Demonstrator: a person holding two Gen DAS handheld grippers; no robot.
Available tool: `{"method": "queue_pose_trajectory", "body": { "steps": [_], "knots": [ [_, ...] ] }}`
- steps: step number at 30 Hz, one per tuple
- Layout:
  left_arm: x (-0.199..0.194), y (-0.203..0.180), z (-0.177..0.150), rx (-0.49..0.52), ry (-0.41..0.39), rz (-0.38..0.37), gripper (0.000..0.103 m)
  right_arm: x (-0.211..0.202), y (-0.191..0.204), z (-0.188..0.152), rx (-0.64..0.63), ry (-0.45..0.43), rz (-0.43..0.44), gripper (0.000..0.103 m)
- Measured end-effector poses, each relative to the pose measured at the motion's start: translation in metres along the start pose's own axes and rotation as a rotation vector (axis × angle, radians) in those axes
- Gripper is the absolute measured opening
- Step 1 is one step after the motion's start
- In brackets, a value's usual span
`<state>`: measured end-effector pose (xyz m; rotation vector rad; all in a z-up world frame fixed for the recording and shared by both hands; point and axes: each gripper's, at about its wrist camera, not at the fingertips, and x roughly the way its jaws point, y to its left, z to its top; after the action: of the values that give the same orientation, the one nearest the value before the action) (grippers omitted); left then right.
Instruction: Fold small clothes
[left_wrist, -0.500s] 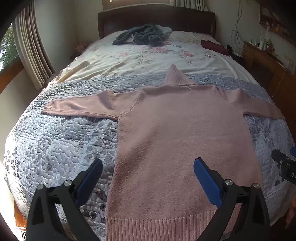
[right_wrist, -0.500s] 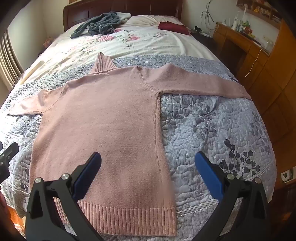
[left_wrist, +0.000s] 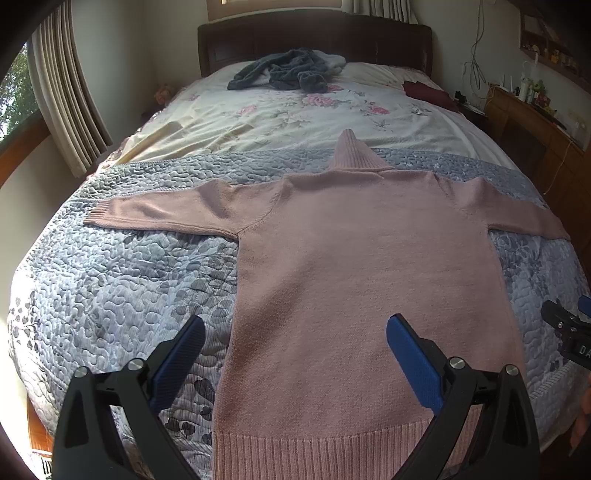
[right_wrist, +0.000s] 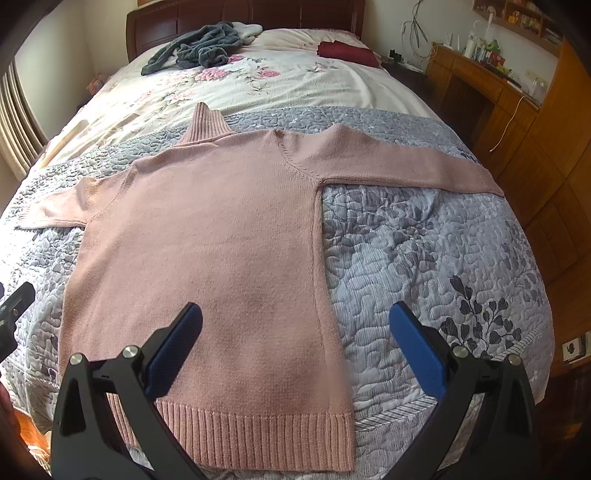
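Observation:
A pink knit turtleneck sweater (left_wrist: 369, 280) (right_wrist: 207, 236) lies flat on the grey quilt (left_wrist: 110, 280) (right_wrist: 424, 258), both sleeves spread sideways, collar toward the headboard, ribbed hem nearest me. My left gripper (left_wrist: 295, 332) hovers open above the hem's left part, holding nothing. My right gripper (right_wrist: 295, 321) hovers open over the sweater's right side seam near the hem, also holding nothing. The right gripper's tip (left_wrist: 569, 332) shows at the left wrist view's right edge. The left gripper's tip (right_wrist: 14, 306) shows at the right wrist view's left edge.
A heap of dark grey clothing (left_wrist: 284, 72) (right_wrist: 199, 48) and a maroon folded item (left_wrist: 428, 94) (right_wrist: 347, 53) lie near the headboard on a floral sheet (left_wrist: 295, 114). Wooden furniture (right_wrist: 517, 122) stands right of the bed, curtains (left_wrist: 62, 96) left.
Both grippers have shifted very slightly; the sweater lies as before and both stay open.

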<state>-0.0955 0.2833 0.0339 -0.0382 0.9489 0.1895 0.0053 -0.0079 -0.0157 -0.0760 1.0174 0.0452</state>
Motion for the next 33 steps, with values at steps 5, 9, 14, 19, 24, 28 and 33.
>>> {"method": "queue_pose_trajectory", "body": {
  "steps": [5, 9, 14, 19, 24, 28, 33],
  "knots": [
    [0.0013, 0.0018, -0.0024, -0.002, -0.003, 0.001, 0.099, -0.0002, -0.0002, -0.0005, -0.001, -0.002, 0.002, 0.100],
    [0.0013, 0.0013, -0.0008, -0.002, -0.004, 0.003, 0.099, 0.0002, -0.0001, -0.0003, -0.001, -0.004, 0.002, 0.100],
    [0.0001, 0.0034, -0.0040, -0.006, -0.018, 0.009, 0.099, -0.0006, 0.0001, 0.0002, 0.000, -0.006, -0.001, 0.100],
    [-0.0001, 0.0039, -0.0043, -0.007, -0.018, 0.011, 0.099, -0.0006, -0.0001, 0.0001, -0.001, -0.007, -0.001, 0.100],
    [0.0009, 0.0038, -0.0047, -0.009, -0.001, 0.006, 0.099, -0.0008, -0.0004, 0.0001, -0.001, -0.008, -0.001, 0.100],
    [0.0018, 0.0046, -0.0048, -0.014, 0.015, 0.004, 0.099, -0.0008, -0.0004, -0.0002, -0.002, -0.008, -0.001, 0.100],
    [0.0021, 0.0059, -0.0055, -0.013, 0.000, 0.005, 0.099, -0.0007, -0.0002, -0.0005, -0.001, -0.008, -0.001, 0.100]
  ]
}}
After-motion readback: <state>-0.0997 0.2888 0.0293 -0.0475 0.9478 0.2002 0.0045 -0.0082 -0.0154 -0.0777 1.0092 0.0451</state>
